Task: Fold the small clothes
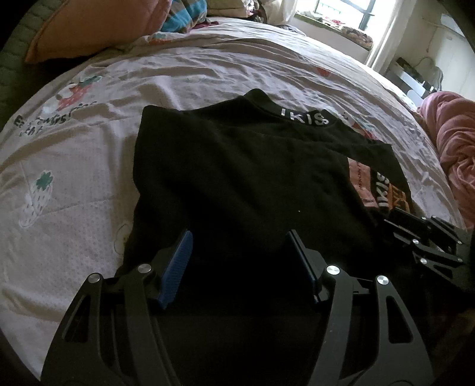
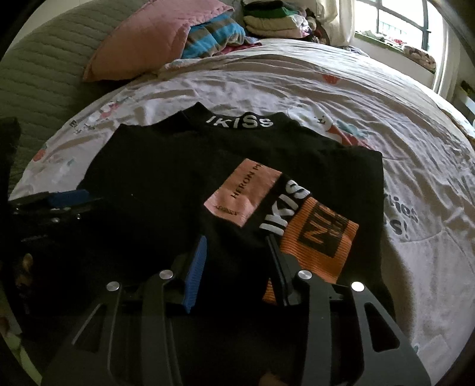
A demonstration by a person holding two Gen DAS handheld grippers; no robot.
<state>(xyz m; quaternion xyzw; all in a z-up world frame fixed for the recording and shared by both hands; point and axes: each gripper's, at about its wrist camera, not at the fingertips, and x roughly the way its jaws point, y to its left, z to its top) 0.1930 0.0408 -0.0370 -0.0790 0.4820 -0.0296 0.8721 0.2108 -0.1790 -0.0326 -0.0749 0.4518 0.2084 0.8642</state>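
Note:
A black sweater point(image 1: 237, 163) lies flat on the bed, its collar with white lettering point(image 2: 239, 122) at the far end. One sleeve is folded across the body, showing a pink label point(image 2: 243, 193) and an orange ribbed cuff point(image 2: 320, 243). My left gripper point(image 1: 240, 237) hovers over the near hem at the left, with its blue pads point(image 1: 178, 261) wide apart and dark fabric below them. My right gripper point(image 2: 236, 240) is over the near hem beside the orange cuff, its jaws apart with black fabric between them. Each gripper shows in the other's view: right gripper point(image 1: 421, 237), left gripper point(image 2: 59, 199).
The white printed sheet point(image 1: 74, 178) spreads all round the sweater. A pink pillow point(image 2: 142, 38), a striped cloth point(image 2: 213, 35) and a pile of folded clothes point(image 2: 273, 17) sit at the far end. A pink blanket point(image 1: 457, 142) is bunched at the right edge.

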